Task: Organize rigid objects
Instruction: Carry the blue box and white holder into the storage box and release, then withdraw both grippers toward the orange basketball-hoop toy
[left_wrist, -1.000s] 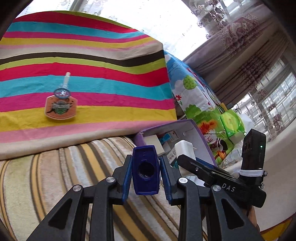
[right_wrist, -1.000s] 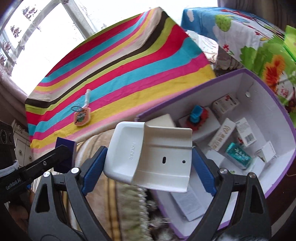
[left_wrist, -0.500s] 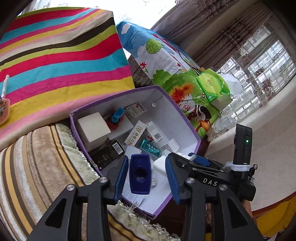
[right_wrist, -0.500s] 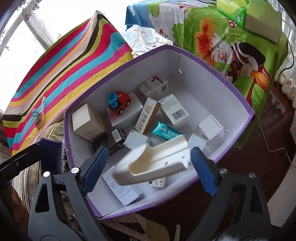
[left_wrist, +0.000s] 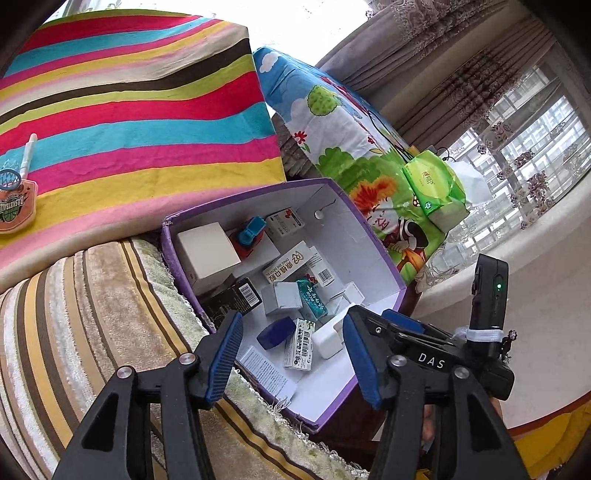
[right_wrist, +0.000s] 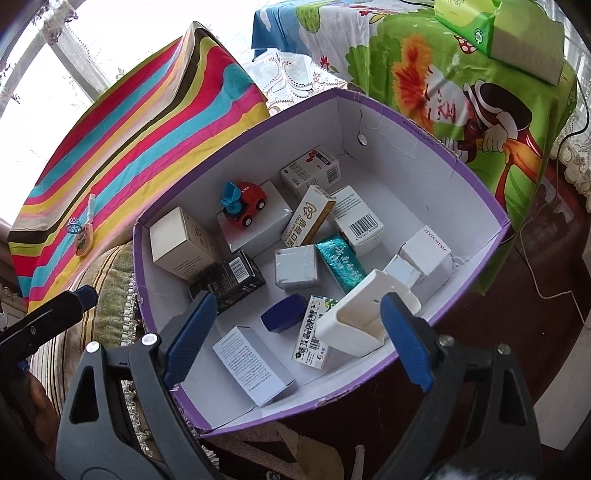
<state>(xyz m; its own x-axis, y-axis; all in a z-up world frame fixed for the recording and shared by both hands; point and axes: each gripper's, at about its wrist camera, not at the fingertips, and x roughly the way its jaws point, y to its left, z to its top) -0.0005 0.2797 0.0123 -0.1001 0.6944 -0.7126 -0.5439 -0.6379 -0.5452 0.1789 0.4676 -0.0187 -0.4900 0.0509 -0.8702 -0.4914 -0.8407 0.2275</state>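
Observation:
A purple box (right_wrist: 476, 184) with white walls (left_wrist: 376, 247) holds several small cartons and a red toy car (right_wrist: 245, 205). A dark blue plastic piece (left_wrist: 275, 332) (right_wrist: 284, 316) lies loose on the box floor. Beside it a white plastic holder (right_wrist: 354, 321) (left_wrist: 328, 338) leans on a carton near the front wall. My left gripper (left_wrist: 293, 354) hovers over the box's near corner; its jaws are opening with nothing between them. My right gripper (right_wrist: 299, 332) stands open above the box, and its pads do not press on the holder.
Behind the box a striped cloth (left_wrist: 129, 110) carries an orange tag with a ring (left_wrist: 14, 206). A green tissue pack (right_wrist: 491, 33) sits on a cartoon tablecloth (left_wrist: 332, 122) to the right. A striped fringed rug (left_wrist: 74, 314) lies left of the box.
Both grippers moved from over the rug to over the box. The left let go of the blue piece and the right let go of the white holder; both now lie inside.

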